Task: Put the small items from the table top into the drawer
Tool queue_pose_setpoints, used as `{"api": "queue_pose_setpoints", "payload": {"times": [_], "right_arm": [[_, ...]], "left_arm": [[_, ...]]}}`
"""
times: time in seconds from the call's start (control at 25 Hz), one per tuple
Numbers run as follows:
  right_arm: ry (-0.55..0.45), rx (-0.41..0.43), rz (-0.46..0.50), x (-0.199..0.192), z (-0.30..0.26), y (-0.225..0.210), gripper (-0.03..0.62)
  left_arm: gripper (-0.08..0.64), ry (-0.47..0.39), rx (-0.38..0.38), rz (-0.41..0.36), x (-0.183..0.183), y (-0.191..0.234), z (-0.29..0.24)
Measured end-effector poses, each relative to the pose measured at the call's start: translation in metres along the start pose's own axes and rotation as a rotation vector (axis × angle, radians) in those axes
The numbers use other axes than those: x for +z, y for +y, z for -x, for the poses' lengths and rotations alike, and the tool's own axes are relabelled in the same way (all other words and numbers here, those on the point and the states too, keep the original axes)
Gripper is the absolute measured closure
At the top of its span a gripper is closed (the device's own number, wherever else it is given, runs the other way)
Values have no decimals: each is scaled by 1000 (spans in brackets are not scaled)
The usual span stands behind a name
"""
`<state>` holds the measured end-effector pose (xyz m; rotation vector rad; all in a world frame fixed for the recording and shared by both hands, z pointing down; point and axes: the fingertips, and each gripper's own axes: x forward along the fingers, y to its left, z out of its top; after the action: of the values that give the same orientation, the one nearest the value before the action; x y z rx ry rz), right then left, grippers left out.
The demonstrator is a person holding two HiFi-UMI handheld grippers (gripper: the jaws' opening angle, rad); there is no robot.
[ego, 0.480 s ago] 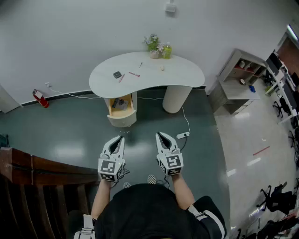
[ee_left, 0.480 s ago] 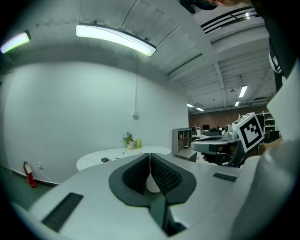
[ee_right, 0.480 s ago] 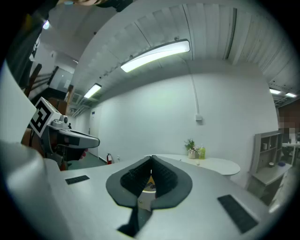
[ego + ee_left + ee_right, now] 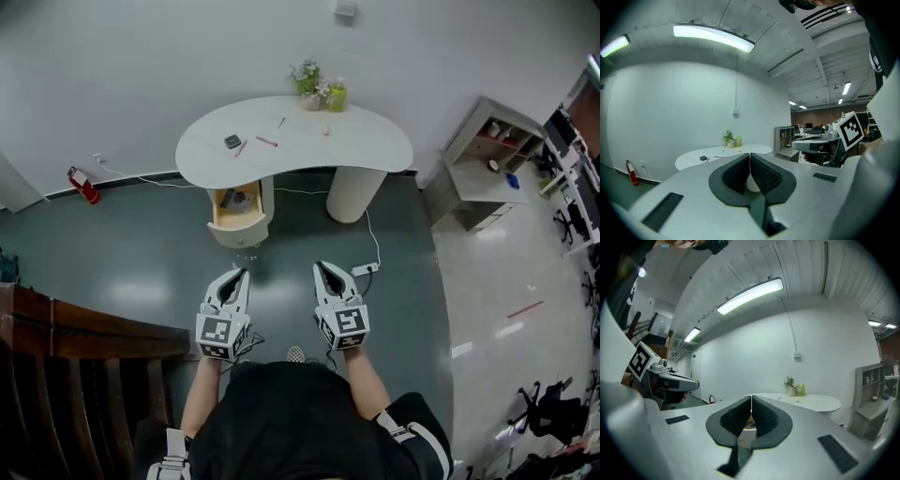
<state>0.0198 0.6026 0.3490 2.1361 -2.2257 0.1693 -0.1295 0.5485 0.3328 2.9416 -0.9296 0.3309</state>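
A white kidney-shaped table (image 4: pixel 370 148) stands against the far wall. On its top lie a dark small block (image 4: pixel 232 142), a red pen (image 4: pixel 267 142), a second pen (image 4: pixel 242 148), a thin stick (image 4: pixel 281 123) and a small pale item (image 4: pixel 326 131). Under the table's left end a yellow drawer (image 4: pixel 236 203) stands pulled out with things inside. My left gripper (image 4: pixel 238 277) and right gripper (image 4: pixel 322 273) hang side by side over the floor, well short of the table, both shut and empty. The table (image 4: pixel 719 153) shows far off in the left gripper view, and the table (image 4: pixel 811 401) likewise in the right gripper view.
A small plant (image 4: pixel 307 82) and a green bottle (image 4: pixel 337 95) stand at the table's back edge. A white power strip (image 4: pixel 365 271) with its cable lies on the dark floor by my right gripper. A red extinguisher (image 4: pixel 82 186) sits at the left wall, a grey shelf unit (image 4: pixel 478 159) at the right.
The view has shifted slightly; the table and drawer sit a little higher and further left in the head view. Both grippers keep the same pose, shut.
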Motion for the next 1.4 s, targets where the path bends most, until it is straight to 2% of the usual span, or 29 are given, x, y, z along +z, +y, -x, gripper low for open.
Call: {"api": "queue_pose_setpoints", "payload": {"times": [0.28,0.52,0.76,1.08,1.4], "right_arm": [[19,42,-3,-8,0,-34,561],[17,36,-12,-13,-36,-59,561],[30,0,-31,-9,-100,-103,561],[57,-42,-27,16,-216,-161,561],[82,-20,-5,32,-339,-194,561]], "left_arm": [[538,-7,12,-6,4,-29,-30],[538,0,10,-6,2,-14,-74],[538,11,-26,1,14,21,-152],[538,8,-78,14,47,94,-269],[538,-1,-58,28,58,178,-357]]}}
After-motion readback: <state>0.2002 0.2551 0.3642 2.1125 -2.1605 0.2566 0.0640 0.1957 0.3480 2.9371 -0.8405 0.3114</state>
